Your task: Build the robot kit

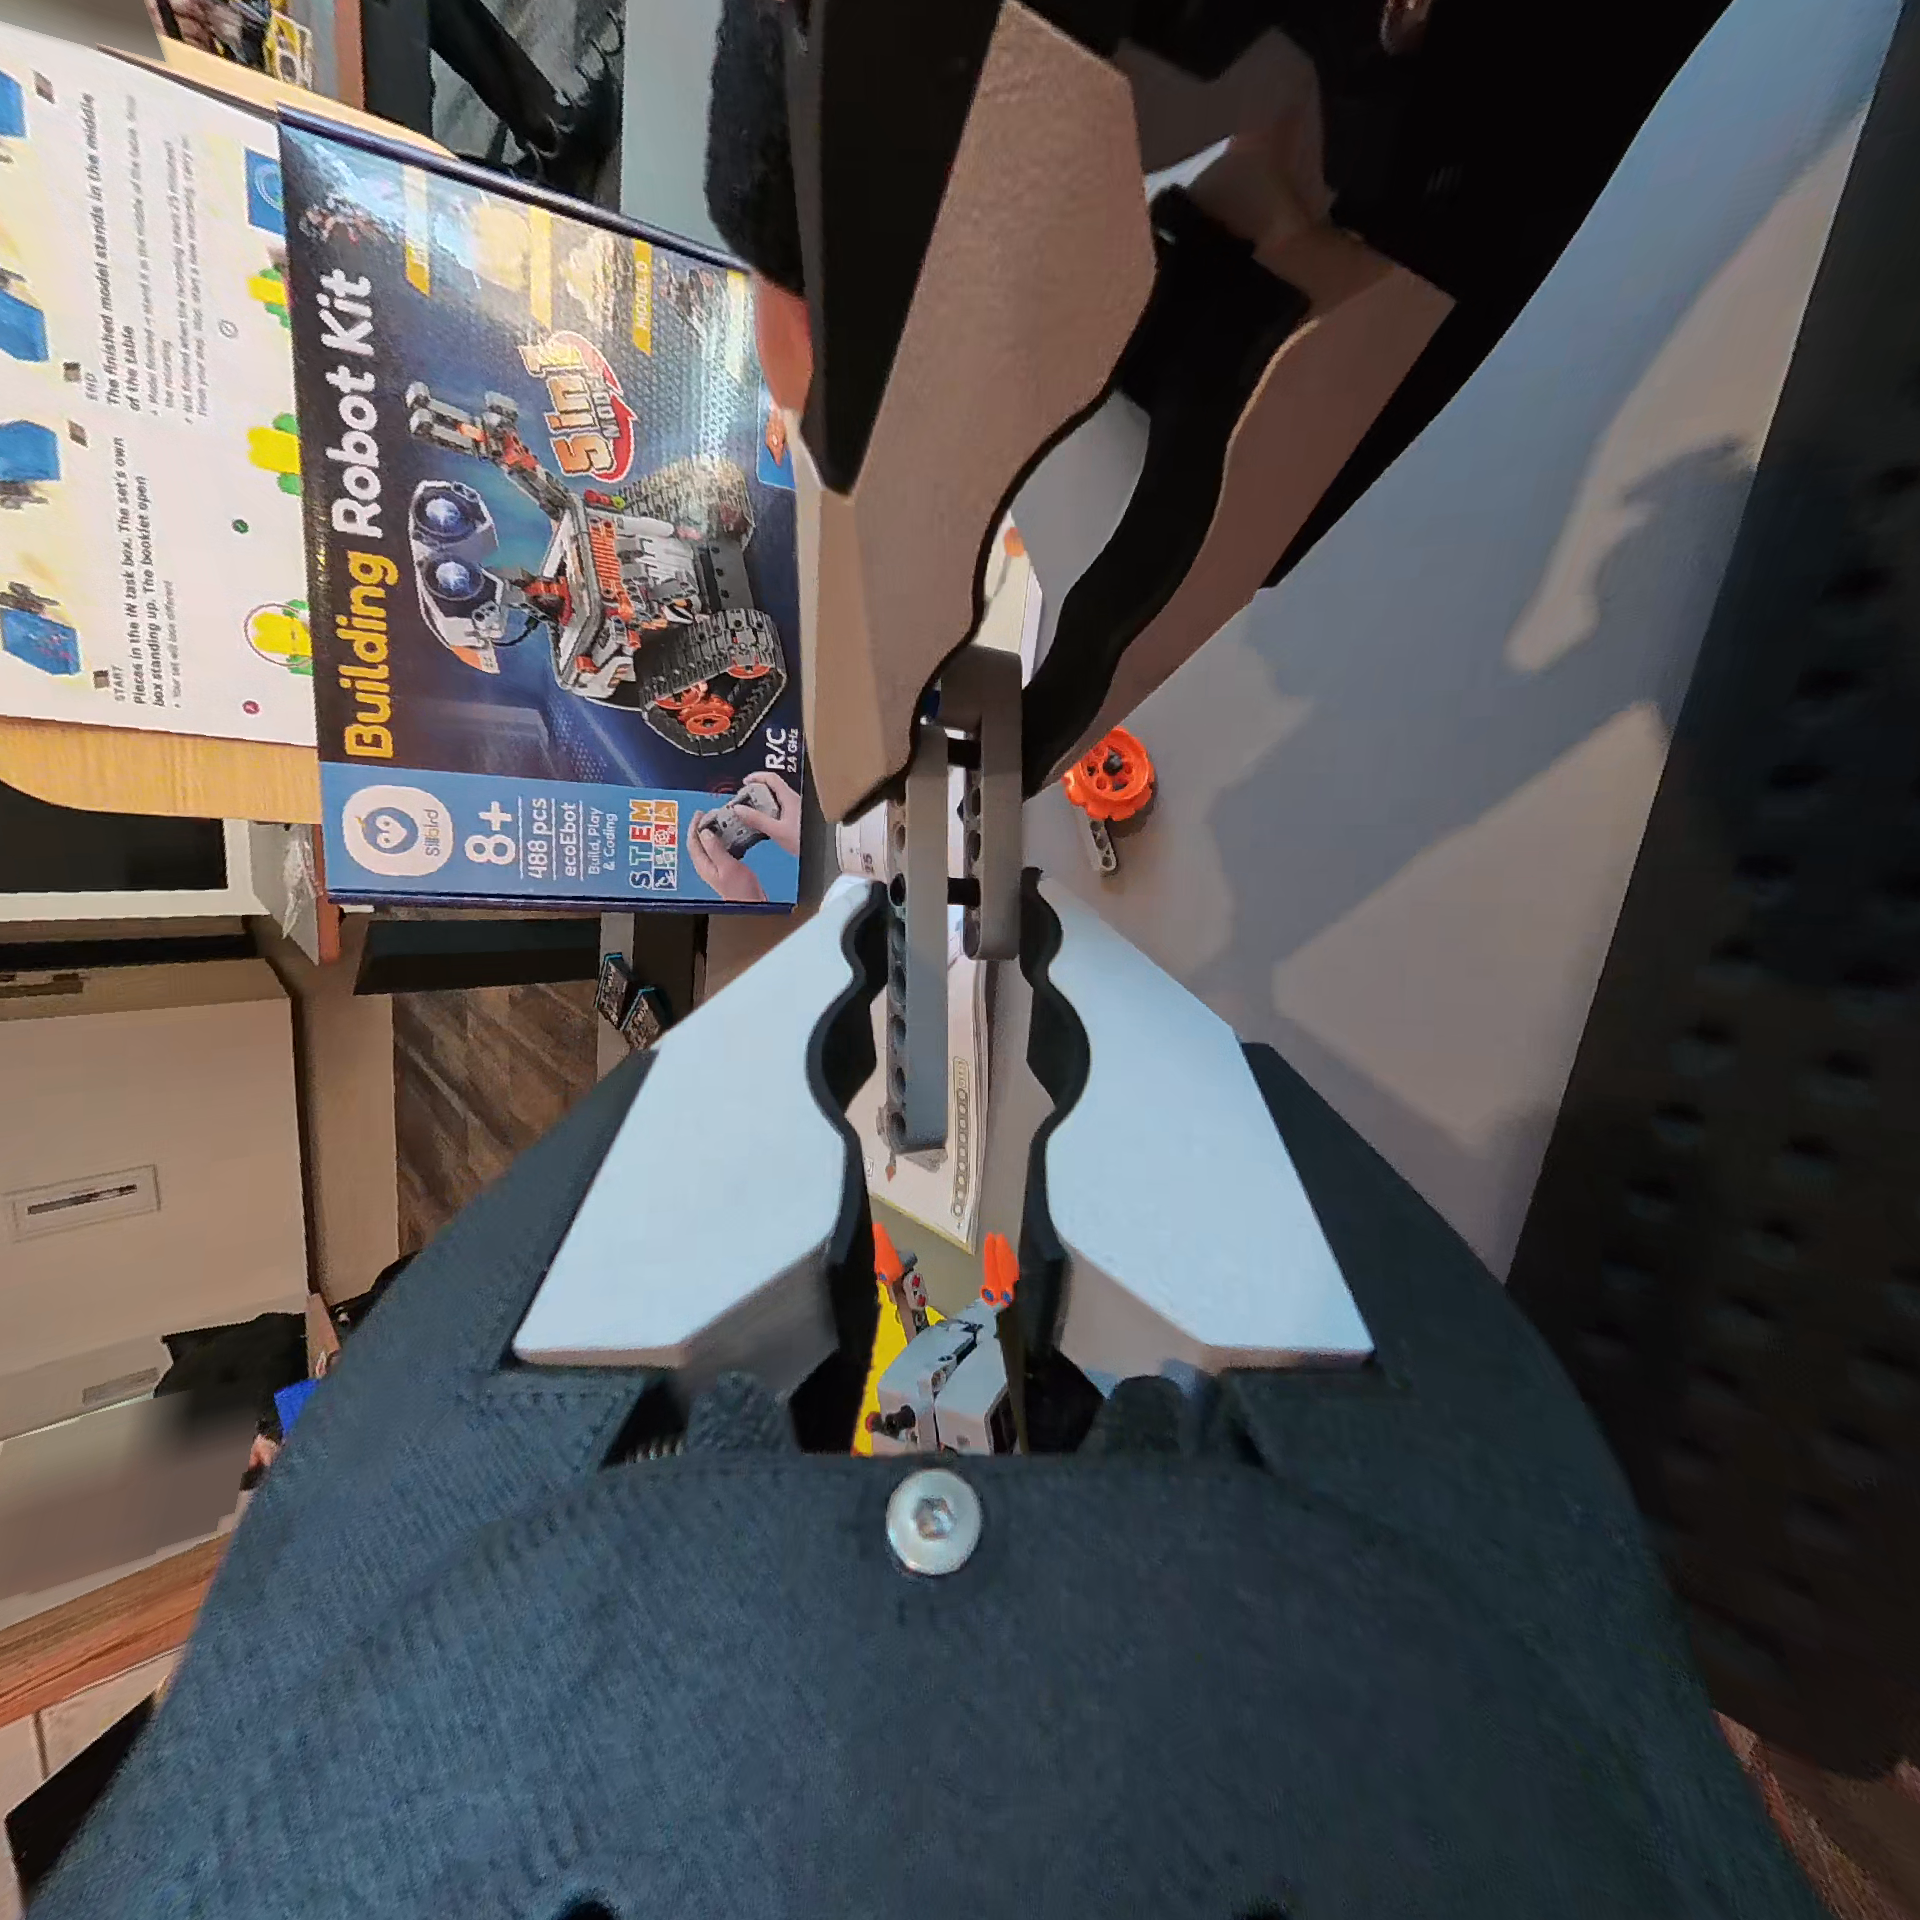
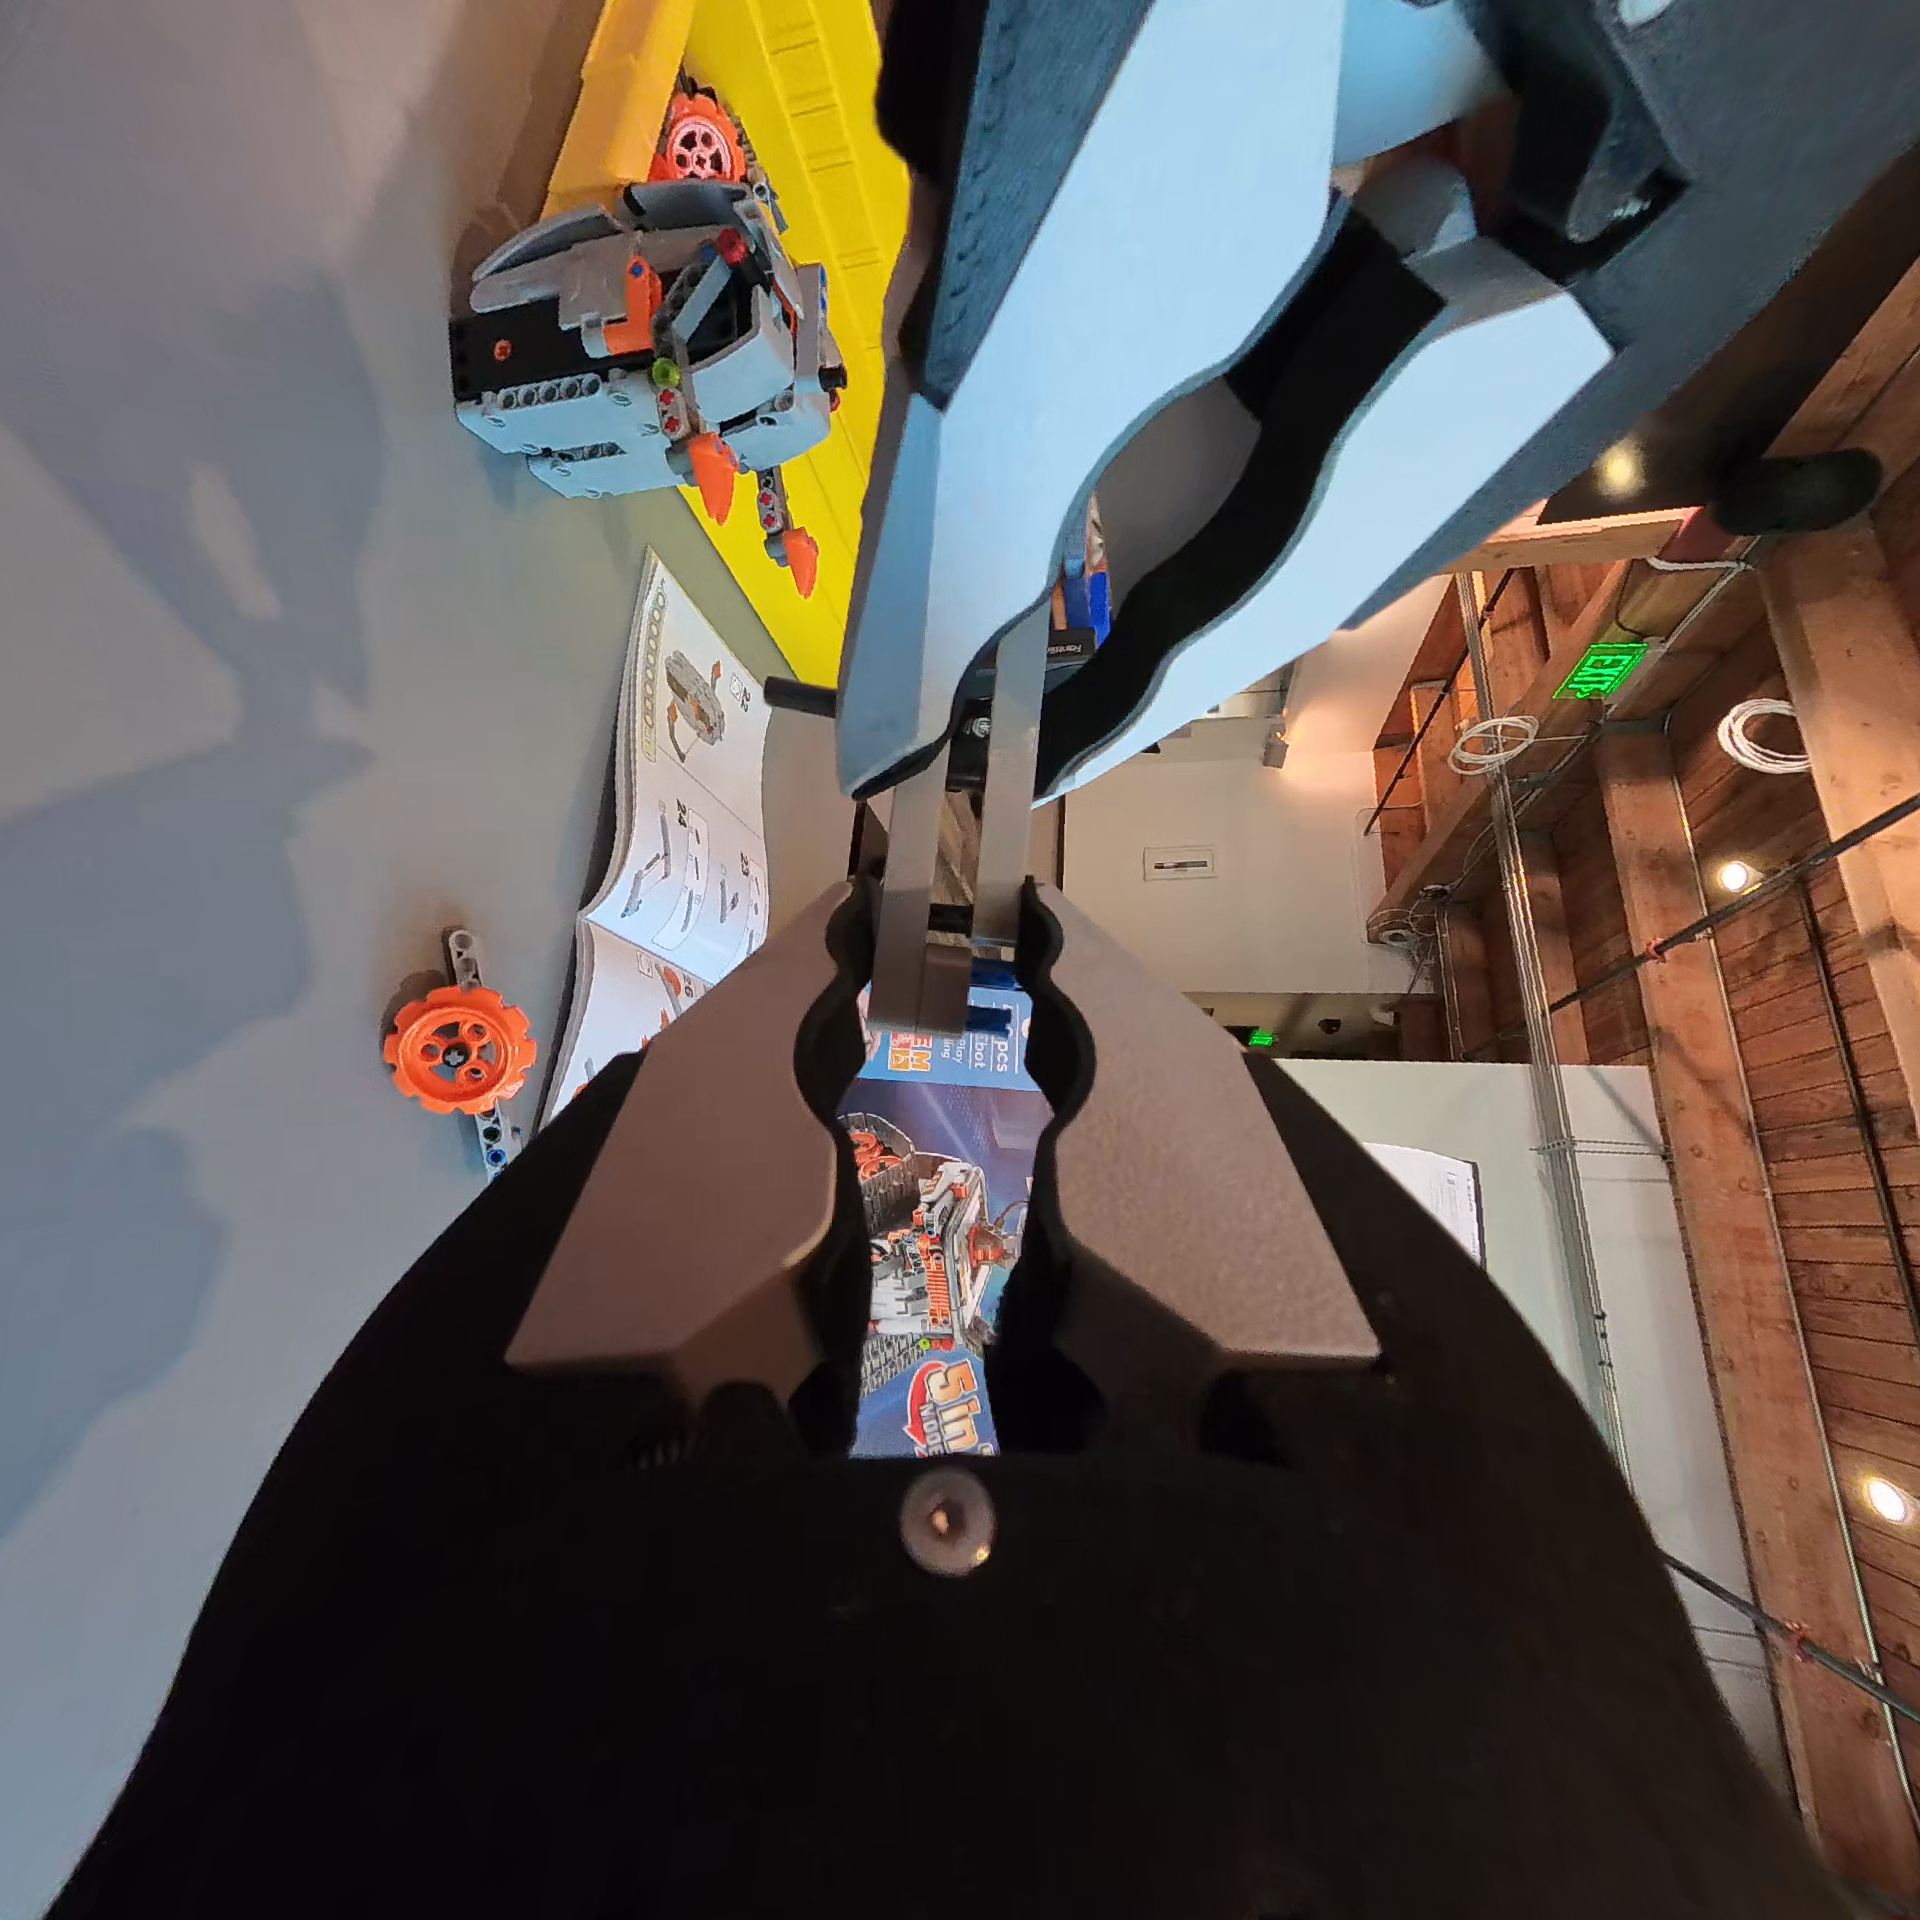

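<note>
Grey beams (image 1: 940,935), two long building pieces with holes joined by black pins, hang in the air between the two grippers. The left gripper (image 1: 951,914), with pale grey fingers (image 1: 727,1132), has its jaws closed on one end of the beams. The right gripper (image 2: 940,935), with brown fingers (image 2: 686,1174), has its jaws pinched on the other end. The two grippers point at each other, tip to tip.

Below the beams lies the grey table (image 2: 208,623). An open booklet (image 2: 686,821) with building pictures rests on it, right under the beams. Near the booklet sits an orange wheel (image 2: 457,1049) on a small grey stick. A bit past the booklet, a half-built toy robot (image 2: 644,353) in grey, black and orange stands partly on a yellow tray (image 2: 821,135).

Behind the beams, on the side away from the tray, stands a blue toy box (image 1: 540,540) with a robot picture. Beside the box leans a white sheet (image 1: 135,395) with pictures and writing.
</note>
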### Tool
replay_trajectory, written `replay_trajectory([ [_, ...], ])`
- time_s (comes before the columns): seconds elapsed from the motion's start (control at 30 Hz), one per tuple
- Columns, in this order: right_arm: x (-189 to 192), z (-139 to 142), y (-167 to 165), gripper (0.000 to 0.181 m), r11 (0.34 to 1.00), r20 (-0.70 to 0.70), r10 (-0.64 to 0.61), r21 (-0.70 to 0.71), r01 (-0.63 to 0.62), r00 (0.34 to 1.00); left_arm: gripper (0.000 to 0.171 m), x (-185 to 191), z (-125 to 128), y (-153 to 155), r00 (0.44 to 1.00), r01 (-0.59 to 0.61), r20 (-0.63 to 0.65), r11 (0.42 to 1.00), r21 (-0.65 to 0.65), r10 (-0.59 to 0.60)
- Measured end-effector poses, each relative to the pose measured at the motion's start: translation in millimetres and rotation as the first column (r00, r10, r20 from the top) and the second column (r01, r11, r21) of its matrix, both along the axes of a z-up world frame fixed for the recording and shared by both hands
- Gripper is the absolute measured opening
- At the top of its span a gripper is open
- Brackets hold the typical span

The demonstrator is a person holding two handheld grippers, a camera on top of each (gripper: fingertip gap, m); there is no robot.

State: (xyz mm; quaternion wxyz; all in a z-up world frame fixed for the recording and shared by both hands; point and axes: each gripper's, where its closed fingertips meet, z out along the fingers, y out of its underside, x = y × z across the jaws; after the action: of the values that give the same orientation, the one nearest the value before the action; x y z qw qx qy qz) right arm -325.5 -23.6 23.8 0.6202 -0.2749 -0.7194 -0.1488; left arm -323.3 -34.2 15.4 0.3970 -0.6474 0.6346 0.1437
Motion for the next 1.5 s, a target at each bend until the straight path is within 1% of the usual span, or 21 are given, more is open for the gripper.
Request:
replay_trajectory([
  [0.1,-1,-3,-1,0.025,0.999,0.000,0.013,-0.032,-0.013,1.000,0.023,-2,-2,0,1.000,-0.001,-0.031,1.000,0.010,0.001],
  [0.2,-1,-3,0,0.025,0.997,-0.008,0.016,-0.075,-0.017,1.000,0.022,-3,-2,3,0.999,0.002,-0.053,0.998,0.061,0.001],
  [0.3,-2,-3,-3,0.025,0.999,0.005,0.037,-0.034,-0.037,0.999,0.022,-4,-5,6,0.996,0.008,-0.090,0.996,0.093,0.000],
  [0.43,-2,-13,-2,0.025,0.999,0.048,0.044,-0.022,-0.043,0.998,0.021,-4,-16,5,0.997,-0.009,-0.081,1.000,0.012,0.010],
  [0.5,-2,-15,-3,0.025,0.998,0.058,0.056,-0.024,-0.055,0.997,0.021,-3,-18,4,0.999,-0.013,-0.047,0.999,-0.033,0.011],
  [0.6,-1,-17,-5,0.026,0.997,0.077,0.073,-0.012,-0.072,0.994,0.022,0,-18,-3,0.999,-0.008,0.039,0.989,-0.151,0.014],
  [0.63,-1,-17,-6,0.026,0.997,0.078,0.083,-0.007,-0.082,0.993,0.023,1,-18,-6,0.998,0.000,0.066,0.978,-0.207,0.014],
  [0.7,-1,-18,-10,0.026,0.995,0.092,0.104,-0.001,-0.104,0.990,0.027,2,-21,-14,0.995,0.004,0.096,0.933,-0.359,0.032],
  [0.77,-2,-21,-12,0.026,0.993,0.109,0.115,0.017,-0.118,0.987,0.030,4,-20,-17,0.992,0.020,0.122,0.890,-0.455,0.040],
  [0.8,-2,-22,-13,0.026,0.992,0.116,0.115,0.027,-0.119,0.987,0.026,3,-21,-20,0.992,0.028,0.121,0.864,-0.502,0.038],
  [0.87,-2,-23,-14,0.026,0.990,0.121,0.128,0.044,-0.134,0.984,0.025,0,-23,-23,0.994,0.026,0.102,0.816,-0.578,0.041],
  [0.9,-2,-23,-16,0.026,0.988,0.120,0.142,0.049,-0.149,0.983,0.020,-1,-25,-26,0.995,0.030,0.095,0.786,-0.617,0.037],
  [0.97,-2,-24,-19,0.026,0.983,0.127,0.162,0.070,-0.172,0.979,0.014,2,-27,-30,0.993,0.046,0.108,0.739,-0.672,0.037],
  [1.03,-2,-24,-17,0.026,0.984,0.126,0.152,0.070,-0.162,0.980,0.010,5,-30,-33,0.993,0.055,0.113,0.693,-0.719,0.039],
  [1.1,-3,-22,-18,0.026,0.984,0.112,0.160,0.063,-0.167,0.981,0.010,3,-35,-34,0.996,0.035,0.079,0.674,-0.738,0.035],
  [1.2,0,-22,-16,0.026,0.984,0.119,0.159,0.058,-0.167,0.980,0.008,4,-43,-32,0.998,0.015,0.054,0.670,-0.742,0.038],
  [1.3,0,-22,-15,0.025,0.983,0.119,0.164,0.066,-0.173,0.979,0.006,5,-44,-27,0.997,0.007,0.060,0.674,-0.739,0.055],
  [1.4,1,-20,-13,0.025,0.982,0.109,0.165,0.069,-0.174,0.980,0.006,6,-42,-25,0.992,0.010,0.091,0.662,-0.750,0.089],
  [1.5,0,-17,-14,0.026,0.976,0.093,0.185,0.101,-0.194,0.978,0.006,6,-40,-27,0.984,0.003,0.113,0.629,-0.778,0.135],
])
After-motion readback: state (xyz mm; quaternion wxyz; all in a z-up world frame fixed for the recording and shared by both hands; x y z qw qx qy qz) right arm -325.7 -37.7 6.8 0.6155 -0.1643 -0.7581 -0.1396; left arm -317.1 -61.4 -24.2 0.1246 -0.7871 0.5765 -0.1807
